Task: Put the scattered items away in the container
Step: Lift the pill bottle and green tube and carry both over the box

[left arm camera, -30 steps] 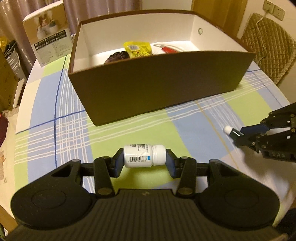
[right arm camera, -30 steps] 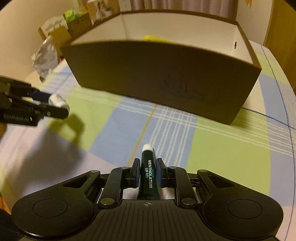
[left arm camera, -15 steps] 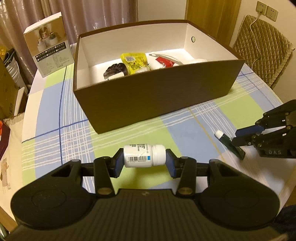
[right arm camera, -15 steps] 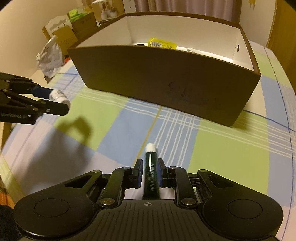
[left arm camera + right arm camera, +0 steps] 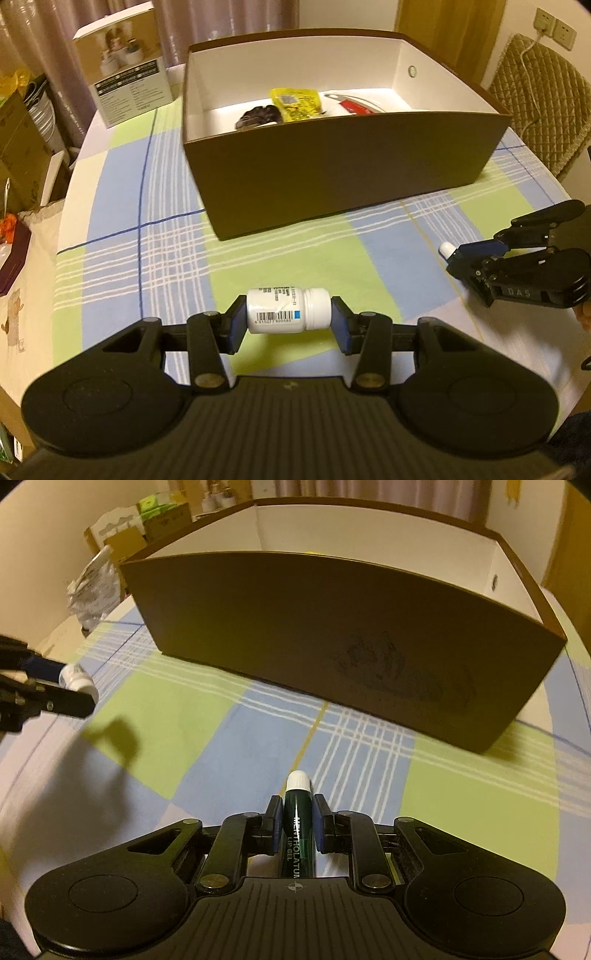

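On the checked cloth of the table (image 5: 122, 206), short of the brown box (image 5: 332, 177), both tools are loaded and neither item has gone in yet. The left tool (image 5: 288, 321) grips a white pill bottle (image 5: 288, 310) end to end, base against one pad and cap against the other, lying crosswise and clear of the cloth. The right tool (image 5: 298, 827) has its jaws closing on a dark green lip gel tube (image 5: 298, 823), which sits between the pads with its white cap pointing toward the box; the pads look pressed against its sides. Inside the box lie a yellow packet (image 5: 295, 103), a dark lump and something red and white, so part of the tidying looks done. The step in hand, as I read it, is the carry from pick-up to drop-off. Next, each tool needs lifting above the near wall of the box, which stands tall from this angle, then moving over the open interior before letting go. The tube's slim grip may slip if swung quickly.
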A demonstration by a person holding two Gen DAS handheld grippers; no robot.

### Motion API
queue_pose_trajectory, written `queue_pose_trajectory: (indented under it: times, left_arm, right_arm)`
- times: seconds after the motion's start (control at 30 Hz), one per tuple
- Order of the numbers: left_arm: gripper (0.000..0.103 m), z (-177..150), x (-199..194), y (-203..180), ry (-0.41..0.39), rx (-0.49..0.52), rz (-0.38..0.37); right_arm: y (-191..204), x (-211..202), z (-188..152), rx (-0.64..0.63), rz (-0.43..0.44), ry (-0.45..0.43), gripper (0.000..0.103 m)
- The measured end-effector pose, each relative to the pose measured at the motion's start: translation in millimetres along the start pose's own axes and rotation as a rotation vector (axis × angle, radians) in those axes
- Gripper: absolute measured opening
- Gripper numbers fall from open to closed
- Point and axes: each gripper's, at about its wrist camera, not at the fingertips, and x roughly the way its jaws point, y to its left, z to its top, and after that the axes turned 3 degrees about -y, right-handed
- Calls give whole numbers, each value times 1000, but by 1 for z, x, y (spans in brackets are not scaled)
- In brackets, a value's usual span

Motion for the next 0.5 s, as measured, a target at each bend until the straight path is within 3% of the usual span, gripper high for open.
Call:
queue_pose_trajectory:
  times: [0.23, 0.5]
  left_arm:
    - [42, 2, -1, 0, -7, -7, 2]
    - [42, 14, -2, -7, -25, 20, -16]
  right_arm:
    - [3, -15, -6, 16, 18, -42, 18]
    - [-6, -57, 14, 78, 24, -139, 18]
